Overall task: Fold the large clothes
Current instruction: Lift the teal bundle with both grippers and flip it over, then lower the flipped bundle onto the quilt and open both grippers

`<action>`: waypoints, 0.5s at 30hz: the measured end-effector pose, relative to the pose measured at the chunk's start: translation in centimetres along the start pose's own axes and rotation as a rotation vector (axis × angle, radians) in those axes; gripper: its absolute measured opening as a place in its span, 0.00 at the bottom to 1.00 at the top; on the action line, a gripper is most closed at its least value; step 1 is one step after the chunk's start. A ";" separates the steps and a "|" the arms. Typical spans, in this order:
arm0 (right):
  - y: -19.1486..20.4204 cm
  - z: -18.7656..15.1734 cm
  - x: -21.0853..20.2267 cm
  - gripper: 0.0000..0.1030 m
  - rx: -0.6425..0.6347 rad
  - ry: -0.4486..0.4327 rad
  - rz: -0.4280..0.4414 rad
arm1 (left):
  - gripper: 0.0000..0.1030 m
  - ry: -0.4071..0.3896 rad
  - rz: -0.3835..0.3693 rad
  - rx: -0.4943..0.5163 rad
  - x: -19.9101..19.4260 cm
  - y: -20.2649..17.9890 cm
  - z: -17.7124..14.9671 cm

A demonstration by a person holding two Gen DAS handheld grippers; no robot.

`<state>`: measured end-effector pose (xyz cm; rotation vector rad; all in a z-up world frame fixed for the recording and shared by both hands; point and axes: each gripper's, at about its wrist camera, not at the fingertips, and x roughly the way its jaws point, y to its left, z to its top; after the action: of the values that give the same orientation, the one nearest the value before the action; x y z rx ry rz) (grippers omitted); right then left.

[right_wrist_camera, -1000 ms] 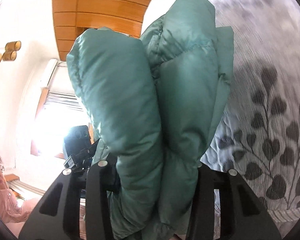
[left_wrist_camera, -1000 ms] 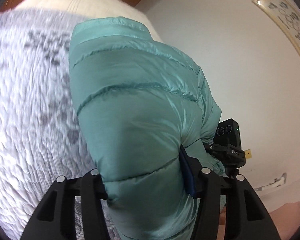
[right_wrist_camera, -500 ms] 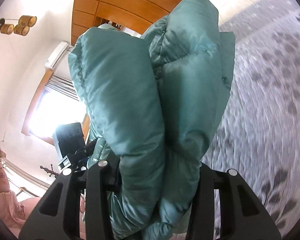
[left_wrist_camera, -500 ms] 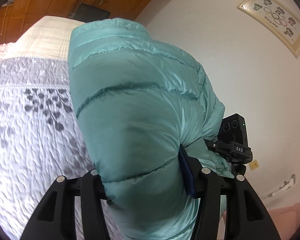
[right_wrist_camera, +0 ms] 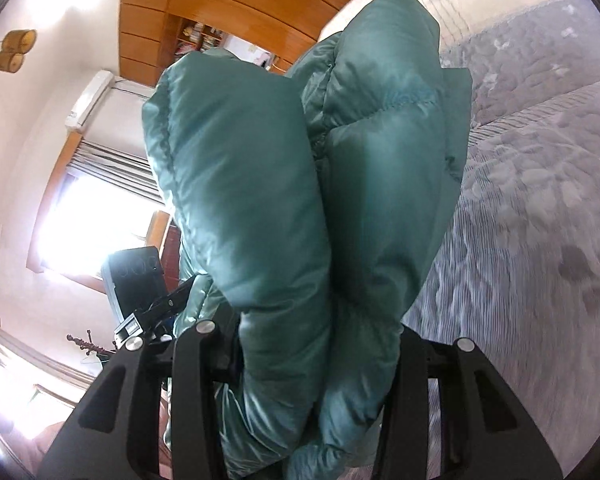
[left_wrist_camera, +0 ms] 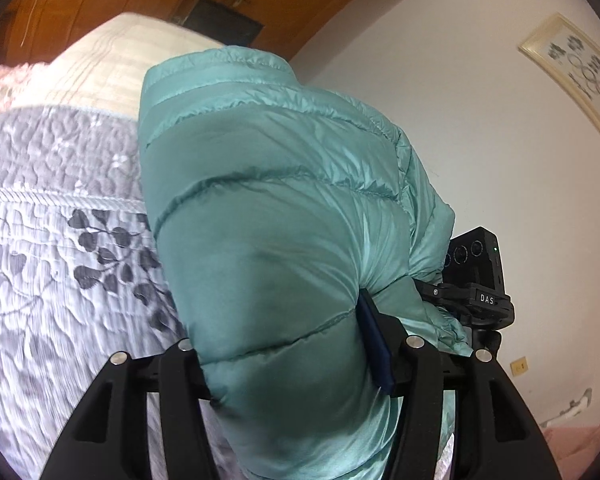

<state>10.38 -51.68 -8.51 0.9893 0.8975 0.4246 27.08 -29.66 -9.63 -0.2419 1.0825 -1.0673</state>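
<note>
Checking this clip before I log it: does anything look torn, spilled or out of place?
Nothing stands out. Both grippers, left and right, are clamped on thick bunches of the green puffer jacket, held above the grey leaf-print bedspread. No tear or spill shows.

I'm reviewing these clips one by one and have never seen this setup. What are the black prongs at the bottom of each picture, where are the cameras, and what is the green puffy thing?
No robot here: a person carries a handheld two-finger gripper in each hand, and each has a fisheye camera looking forward along its fingers. The black prongs are those fingers. One picture comes from the left gripper, the other from the right gripper. Both are clamped on the same teal quilted puffer jacket, seen bunched in thick folds from the right wrist and held up above a bed. The bed wears a grey bedspread with a dark leaf pattern. The black box marked DAS looks like part of the other gripper.
</note>
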 end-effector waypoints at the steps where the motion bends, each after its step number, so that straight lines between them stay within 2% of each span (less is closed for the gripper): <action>1: -0.5 0.4 0.8 0.39 0.011 0.011 -0.004 | 0.55 0.006 0.000 -0.016 0.5 1.1 0.2; 6: -3.5 1.0 4.1 0.39 0.083 0.065 -0.022 | 0.58 0.054 0.015 -0.094 3.1 5.8 -0.1; 9: -4.8 0.4 4.5 0.42 0.135 0.059 0.029 | 0.64 0.059 -0.001 -0.136 3.9 8.1 -1.0; 13: -4.9 -0.5 3.3 0.49 0.136 0.063 0.023 | 0.69 0.047 0.002 -0.151 3.8 8.6 -1.6; 15: -4.3 0.9 4.8 0.55 0.134 0.059 0.005 | 0.70 0.052 0.018 -0.154 3.4 8.0 -1.6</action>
<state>13.55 -51.11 -14.17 1.1068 0.9865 0.4032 30.65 -27.72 -17.52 -0.3283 1.2131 -0.9797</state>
